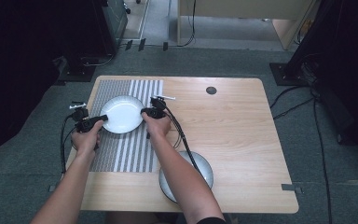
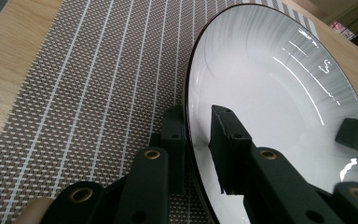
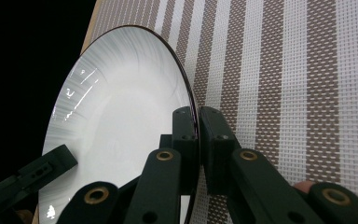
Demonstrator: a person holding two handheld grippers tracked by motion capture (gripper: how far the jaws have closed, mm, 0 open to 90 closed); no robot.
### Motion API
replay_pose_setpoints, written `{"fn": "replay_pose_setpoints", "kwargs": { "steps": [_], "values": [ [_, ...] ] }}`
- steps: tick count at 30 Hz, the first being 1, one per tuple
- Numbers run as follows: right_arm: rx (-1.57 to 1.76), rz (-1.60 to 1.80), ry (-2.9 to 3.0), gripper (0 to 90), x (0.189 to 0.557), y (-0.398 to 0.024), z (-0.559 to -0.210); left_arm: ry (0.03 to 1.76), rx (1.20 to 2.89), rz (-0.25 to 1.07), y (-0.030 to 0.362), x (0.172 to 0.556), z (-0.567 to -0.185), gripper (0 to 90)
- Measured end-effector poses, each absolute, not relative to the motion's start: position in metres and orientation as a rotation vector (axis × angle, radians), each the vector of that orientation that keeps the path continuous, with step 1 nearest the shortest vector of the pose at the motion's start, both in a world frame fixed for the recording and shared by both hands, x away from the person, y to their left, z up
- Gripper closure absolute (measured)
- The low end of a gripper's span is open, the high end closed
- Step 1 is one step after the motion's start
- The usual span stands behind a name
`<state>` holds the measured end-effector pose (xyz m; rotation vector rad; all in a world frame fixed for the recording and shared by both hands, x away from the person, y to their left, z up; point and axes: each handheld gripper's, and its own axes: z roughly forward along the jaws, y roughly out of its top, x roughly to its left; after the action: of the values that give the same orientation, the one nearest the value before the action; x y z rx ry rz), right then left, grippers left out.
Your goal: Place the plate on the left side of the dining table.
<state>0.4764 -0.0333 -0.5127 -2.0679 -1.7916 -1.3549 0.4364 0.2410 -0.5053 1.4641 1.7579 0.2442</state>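
- On the left part of the tabletop (image 1: 242, 135), a white plate (image 1: 121, 113) sits over a woven striped placemat (image 1: 128, 154), nearer the far edge than the near one.
- The left claw (image 1: 103, 118) has the plate's left rim between its jaws: in the left gripper view (image 2: 199, 140) one jaw lies under the rim against the placemat (image 2: 88, 93) and the other over the plate's (image 2: 270, 107) inner surface, with a little gap around the rim, so whether it presses fully I cannot tell.
- The right claw (image 1: 143, 112) is pinching the plate's right rim; in the right gripper view (image 3: 198, 135) its two jaws are pressed together on the thin dark edge of the plate (image 3: 121, 116).
- The plate is round, with no long axis; in both gripper views its rim seems raised off the placemat (image 3: 279, 84), face up.
- The two claws point toward each other across the plate, roughly parallel to the tabletop's near edge.
- A second, greyer plate (image 1: 204, 169) sits at the near edge, partly under the right forearm, well apart from the white one.
- The tabletop's right half is bare wood apart from a small dark round cap (image 1: 211, 90) near the far edge, leaving open room there.
- The placemat's left border runs just beside the tabletop's left edge, so room on that side is tight.
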Motion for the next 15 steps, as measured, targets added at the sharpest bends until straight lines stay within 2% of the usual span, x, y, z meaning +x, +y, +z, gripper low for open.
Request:
{"fn": "replay_pose_setpoints", "kwargs": {
  "steps": [6,8,10,12,15],
  "values": [
    [-2.064,-1.362,-1.795,75.2,0.477,-0.033,-0.514,1.749,1.506,0.227,0.24,0.438,-0.507,73.3],
    [-2.068,-1.371,-1.784,68.4,0.477,-0.032,-0.512,1.751,1.508,0.215,0.242,0.439,-0.506,73.9],
    [-2.091,-1.366,-1.806,64.1,0.478,-0.033,-0.509,1.729,1.536,0.258,0.243,0.437,-0.501,73.4],
    [-2.097,-1.386,-1.818,59.8,0.478,-0.036,-0.505,1.707,1.536,0.267,0.245,0.435,-0.497,69.9],
    [-2.11,-1.388,-1.894,56.5,0.477,-0.041,-0.501,1.696,1.533,0.269,0.247,0.431,-0.493,58.5]
  ]
}}
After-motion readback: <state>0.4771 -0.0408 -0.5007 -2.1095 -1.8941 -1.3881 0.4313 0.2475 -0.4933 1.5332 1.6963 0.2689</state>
